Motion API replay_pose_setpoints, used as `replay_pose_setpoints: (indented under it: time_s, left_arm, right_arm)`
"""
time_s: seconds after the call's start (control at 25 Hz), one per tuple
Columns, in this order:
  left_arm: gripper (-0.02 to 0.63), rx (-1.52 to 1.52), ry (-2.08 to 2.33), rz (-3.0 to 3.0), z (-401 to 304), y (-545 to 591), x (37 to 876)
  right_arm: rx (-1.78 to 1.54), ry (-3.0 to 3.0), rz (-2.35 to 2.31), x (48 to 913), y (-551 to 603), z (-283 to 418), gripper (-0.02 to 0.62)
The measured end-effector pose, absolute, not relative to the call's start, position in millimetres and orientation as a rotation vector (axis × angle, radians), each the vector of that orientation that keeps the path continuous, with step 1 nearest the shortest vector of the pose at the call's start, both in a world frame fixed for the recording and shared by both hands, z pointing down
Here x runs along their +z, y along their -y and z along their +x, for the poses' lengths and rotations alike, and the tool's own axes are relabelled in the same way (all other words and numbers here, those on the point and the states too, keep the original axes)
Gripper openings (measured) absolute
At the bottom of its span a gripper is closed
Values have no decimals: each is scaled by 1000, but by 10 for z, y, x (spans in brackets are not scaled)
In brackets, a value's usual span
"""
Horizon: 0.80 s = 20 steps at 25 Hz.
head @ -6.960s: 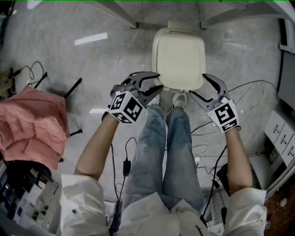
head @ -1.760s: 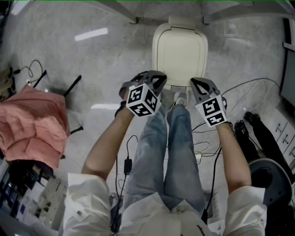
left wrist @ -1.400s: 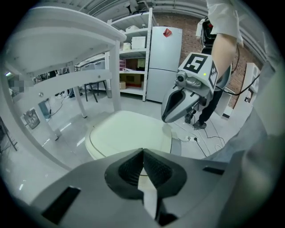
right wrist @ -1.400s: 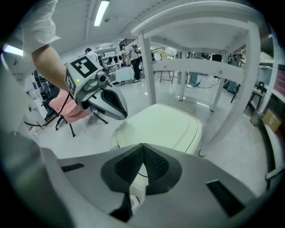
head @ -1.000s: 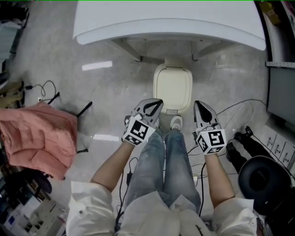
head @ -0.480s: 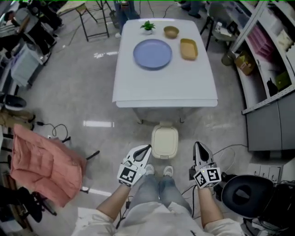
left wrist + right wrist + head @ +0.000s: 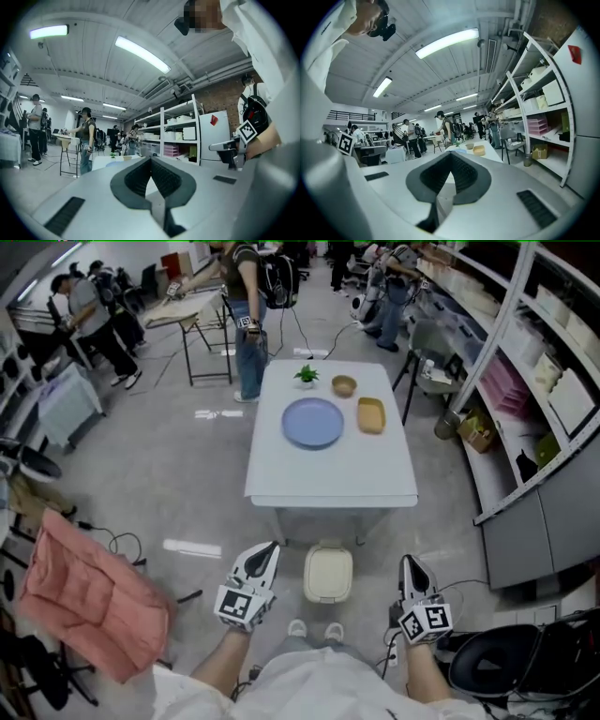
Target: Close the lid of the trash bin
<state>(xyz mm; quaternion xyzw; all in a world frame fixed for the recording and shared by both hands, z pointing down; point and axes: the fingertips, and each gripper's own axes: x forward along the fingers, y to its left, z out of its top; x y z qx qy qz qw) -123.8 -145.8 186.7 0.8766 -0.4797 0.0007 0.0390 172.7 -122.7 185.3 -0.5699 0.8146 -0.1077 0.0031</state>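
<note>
Left tongs, right tongs level, closed, empty, flanking shut trash bin

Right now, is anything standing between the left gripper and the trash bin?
Nothing visible does. In the head view only bare floor shows between the left gripper and the trash bin, whose lid looks already down.

Head cam high, looking down; left claw, right claw cams level, sharing table.

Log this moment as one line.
trash bin lid: closed | left tongs: shut, empty | right tongs: shut, empty | both clear of lid
</note>
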Motion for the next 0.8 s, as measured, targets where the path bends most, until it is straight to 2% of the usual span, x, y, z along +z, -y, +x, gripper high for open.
replay_pose_setpoints:
  time_s: [0.16,0.4,0.8]
  left_arm:
    - [25,-58,1557,2697,-1388,1432,1429]
    - [25,-167,1600,2818,-1257,1322,828]
    - [25,-178,1602,2834,-1234,1226,737]
  right_arm:
    - [-260,-2503,-1794,1494,1154,1812,18]
    - [-148,-2433,-1816,1133,1007,2159,18]
    - [-127,-2340,-1861,1046,864,2478,18]
